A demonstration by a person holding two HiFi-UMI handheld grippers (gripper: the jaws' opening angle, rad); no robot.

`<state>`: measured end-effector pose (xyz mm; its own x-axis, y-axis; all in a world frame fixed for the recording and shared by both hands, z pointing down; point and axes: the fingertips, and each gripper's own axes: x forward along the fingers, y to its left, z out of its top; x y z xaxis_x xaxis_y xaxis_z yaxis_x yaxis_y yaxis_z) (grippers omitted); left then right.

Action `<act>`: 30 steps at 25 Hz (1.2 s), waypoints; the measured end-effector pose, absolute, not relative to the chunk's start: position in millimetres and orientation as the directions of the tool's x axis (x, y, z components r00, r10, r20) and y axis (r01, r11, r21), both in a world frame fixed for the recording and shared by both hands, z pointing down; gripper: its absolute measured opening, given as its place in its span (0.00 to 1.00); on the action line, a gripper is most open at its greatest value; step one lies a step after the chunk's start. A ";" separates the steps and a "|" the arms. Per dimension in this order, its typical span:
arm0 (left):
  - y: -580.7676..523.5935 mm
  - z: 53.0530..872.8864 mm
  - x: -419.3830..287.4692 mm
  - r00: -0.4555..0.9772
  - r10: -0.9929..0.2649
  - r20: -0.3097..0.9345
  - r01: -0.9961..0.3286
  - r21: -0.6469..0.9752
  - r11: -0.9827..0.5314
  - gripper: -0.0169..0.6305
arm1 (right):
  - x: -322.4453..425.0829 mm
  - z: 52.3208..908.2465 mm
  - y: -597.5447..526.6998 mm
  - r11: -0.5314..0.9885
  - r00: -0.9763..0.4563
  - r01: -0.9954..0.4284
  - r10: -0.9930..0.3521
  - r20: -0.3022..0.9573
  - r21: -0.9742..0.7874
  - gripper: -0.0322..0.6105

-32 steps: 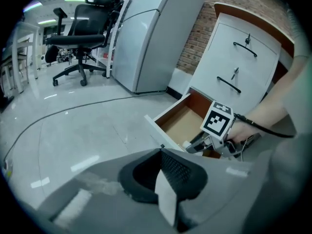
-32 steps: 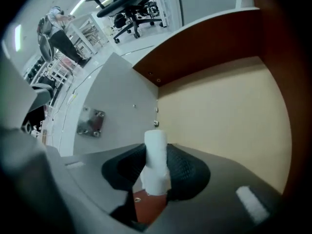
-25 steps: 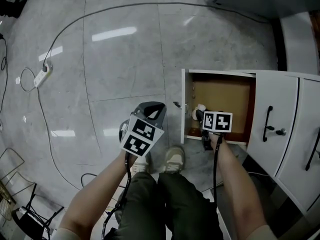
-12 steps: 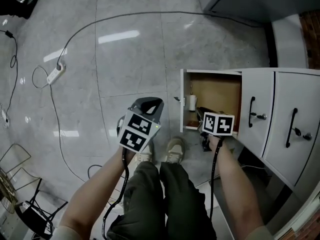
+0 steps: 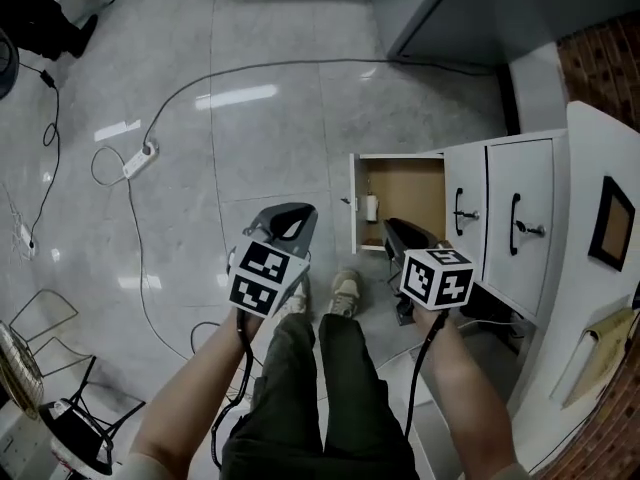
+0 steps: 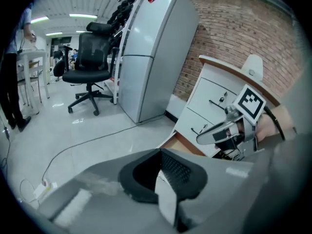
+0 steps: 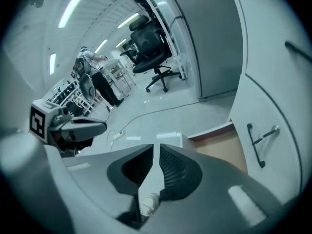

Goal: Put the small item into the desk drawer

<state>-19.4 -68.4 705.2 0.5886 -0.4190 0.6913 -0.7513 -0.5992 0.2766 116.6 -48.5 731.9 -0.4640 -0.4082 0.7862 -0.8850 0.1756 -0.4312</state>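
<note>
The right hand-held gripper (image 5: 393,226) has backed out, empty jaws closing, leaving the small item (image 5: 371,208) in the open drawer (image 5: 412,190); placement looks done.

place: an open-plan office or lab workspace is shown.
seating: a black swivel chair (image 6: 90,57) on castors is seen on the open floor.
floor: large polished grey tiles (image 5: 250,138) are laid throughout.
lighting: long ceiling strip lights (image 6: 83,16) are fitted overhead.
furniture: a white desk unit (image 5: 505,218) with an open drawer (image 5: 400,193) is set before a brick wall (image 6: 229,33), near a tall grey cabinet (image 6: 151,57).
wiring: a power strip (image 5: 138,160) and a long cable (image 5: 250,68) are left on the tiles.
background: a standing person (image 7: 95,79) is seen far off.
</note>
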 end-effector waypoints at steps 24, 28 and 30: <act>-68.7 287.1 -27.8 0.687 -0.619 0.380 -0.690 0.077 -0.719 0.03 | 70.2 233.8 -49.4 0.454 -0.571 -0.813 -0.748 0.340 -0.365 0.06; -65.7 205.6 -35.2 0.666 -0.697 0.266 -0.737 0.088 -0.670 0.03 | 75.3 167.0 -43.4 0.461 -0.551 -0.822 -0.792 0.262 -0.334 0.06; -60.4 171.5 -38.3 0.659 -0.716 0.232 -0.745 0.072 -0.663 0.03 | 76.1 134.9 -37.3 0.477 -0.549 -0.824 -0.805 0.224 -0.307 0.06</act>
<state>-38.3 -60.4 171.5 0.6590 -0.7156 0.2316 -0.7452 -0.6629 0.0720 76.1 -37.3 134.9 -0.5494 -0.8049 0.2241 -0.8236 0.4766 -0.3075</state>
